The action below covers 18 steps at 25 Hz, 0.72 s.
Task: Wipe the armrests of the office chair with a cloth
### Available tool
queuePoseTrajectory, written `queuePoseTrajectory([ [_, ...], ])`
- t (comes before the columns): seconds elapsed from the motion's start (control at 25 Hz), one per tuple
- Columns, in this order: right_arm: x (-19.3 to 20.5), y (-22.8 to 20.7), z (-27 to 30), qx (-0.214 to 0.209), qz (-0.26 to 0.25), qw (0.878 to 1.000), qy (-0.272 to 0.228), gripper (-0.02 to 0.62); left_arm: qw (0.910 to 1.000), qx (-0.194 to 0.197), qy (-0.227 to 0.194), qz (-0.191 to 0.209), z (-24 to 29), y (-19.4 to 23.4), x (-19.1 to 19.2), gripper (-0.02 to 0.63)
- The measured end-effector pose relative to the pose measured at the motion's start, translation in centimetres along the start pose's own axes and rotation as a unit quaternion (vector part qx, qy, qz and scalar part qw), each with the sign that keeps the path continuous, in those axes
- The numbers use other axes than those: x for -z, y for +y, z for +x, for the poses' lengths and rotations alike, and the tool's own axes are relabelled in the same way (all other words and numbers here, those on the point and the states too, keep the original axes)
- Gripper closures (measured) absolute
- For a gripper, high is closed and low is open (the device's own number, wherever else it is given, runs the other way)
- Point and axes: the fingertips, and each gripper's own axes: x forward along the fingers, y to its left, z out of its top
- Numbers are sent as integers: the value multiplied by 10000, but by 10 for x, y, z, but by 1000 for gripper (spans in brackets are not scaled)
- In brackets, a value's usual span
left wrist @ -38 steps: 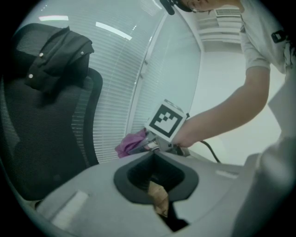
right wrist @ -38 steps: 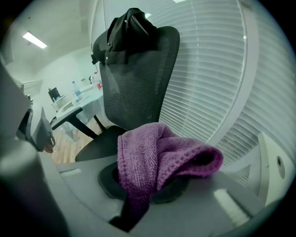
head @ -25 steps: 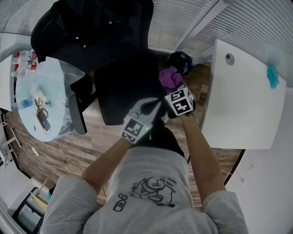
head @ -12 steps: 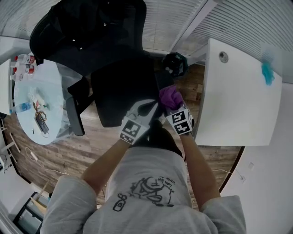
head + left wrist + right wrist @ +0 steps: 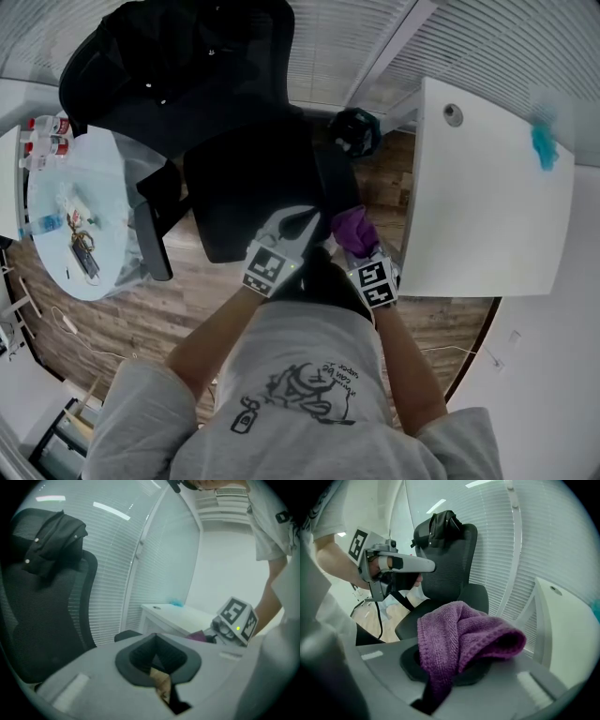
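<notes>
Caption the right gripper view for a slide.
Right gripper clamps a purple cloth, facing the black office chair.

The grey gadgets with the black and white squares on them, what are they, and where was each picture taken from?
A person stands over a black office chair with a hand-held gripper in each hand; the patterned cubes are part of those tools. The head view looks steeply down from a camera on the person's head. The other two views come from cameras riding on each gripper. The right hand-held gripper is shut on a purple cloth, beside the chair's armrest. The left hand-held gripper is closed and holds nothing. A white desk stands on the right.
</notes>
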Motion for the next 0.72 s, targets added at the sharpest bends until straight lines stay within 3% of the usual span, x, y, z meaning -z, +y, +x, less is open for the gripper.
queuePoseTrajectory([
  [0.36,-5,-2,3,-48,168,9998,117,554,10000,24,0,-20,-1,-1,2,604],
  [0.72,-35,-20,28,-7,129,9999,92,552,10000,-17,23,-61,-6,1,7,603],
])
